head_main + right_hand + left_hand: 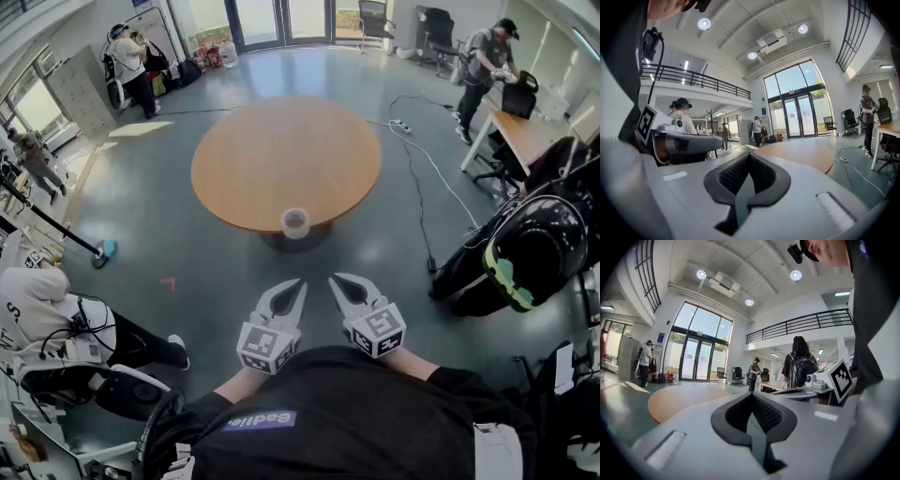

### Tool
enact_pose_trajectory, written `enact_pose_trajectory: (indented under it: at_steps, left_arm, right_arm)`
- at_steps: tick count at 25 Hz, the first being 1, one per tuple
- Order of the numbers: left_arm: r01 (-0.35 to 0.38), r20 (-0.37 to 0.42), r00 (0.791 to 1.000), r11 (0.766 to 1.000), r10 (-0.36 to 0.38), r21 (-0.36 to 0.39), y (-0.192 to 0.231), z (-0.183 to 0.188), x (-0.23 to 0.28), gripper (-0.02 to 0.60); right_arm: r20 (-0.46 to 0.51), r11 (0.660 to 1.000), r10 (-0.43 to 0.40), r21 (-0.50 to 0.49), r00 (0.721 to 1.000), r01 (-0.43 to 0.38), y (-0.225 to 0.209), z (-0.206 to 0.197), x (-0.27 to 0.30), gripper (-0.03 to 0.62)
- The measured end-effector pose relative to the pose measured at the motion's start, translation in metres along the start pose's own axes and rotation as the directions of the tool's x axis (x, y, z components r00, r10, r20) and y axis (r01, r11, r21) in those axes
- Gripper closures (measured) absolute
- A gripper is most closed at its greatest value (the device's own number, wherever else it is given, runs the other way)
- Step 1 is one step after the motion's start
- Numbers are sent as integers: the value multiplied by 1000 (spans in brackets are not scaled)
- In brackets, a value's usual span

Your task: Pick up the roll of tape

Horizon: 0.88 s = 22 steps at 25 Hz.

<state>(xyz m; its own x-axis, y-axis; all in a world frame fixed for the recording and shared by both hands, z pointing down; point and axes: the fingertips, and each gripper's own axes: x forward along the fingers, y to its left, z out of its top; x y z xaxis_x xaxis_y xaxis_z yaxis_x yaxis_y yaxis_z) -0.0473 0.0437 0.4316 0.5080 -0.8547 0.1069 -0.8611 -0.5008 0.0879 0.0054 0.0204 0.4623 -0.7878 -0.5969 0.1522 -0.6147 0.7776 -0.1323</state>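
Note:
A whitish roll of tape [295,223] lies flat on the near edge of a round wooden table [281,150]. Both grippers hang over the floor, short of the table and apart from the roll. My left gripper [299,284] is shut with nothing in it, its tip pointing up and right toward the roll. My right gripper [335,279] is shut and empty too, just right of the left one. In the left gripper view the closed jaws [751,395] face the table [679,399]; in the right gripper view the closed jaws [749,156] face the table [801,152]. Neither gripper view shows the roll.
A person sits on a chair [56,328] at the near left. A black bag with a helmet [534,248] stands at the right, and a cable [422,178] runs over the floor beside the table. People stand at the far left [131,61] and at a desk [520,131] far right.

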Motion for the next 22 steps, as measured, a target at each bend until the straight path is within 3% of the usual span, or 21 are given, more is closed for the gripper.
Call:
enact_pose_trajectory:
  at_steps: [11,17,22]
  left_arm:
    - [5,-8,1000,1000,-5,-17,-14,0,1,563]
    - [-6,-20,1000,996,5,-85,-21,-15,20,563]
    - [-11,-60,998,995,5,-96,-43,-25,34,563]
  right_arm:
    - [-9,1000,4,16,1000,-4,-1,-2,-14,591]
    - [-11,999,-6,48,1000,7,-26,-13,-28,589]
    - [-39,996,0,93,999,4,-45,-29,-47,589]
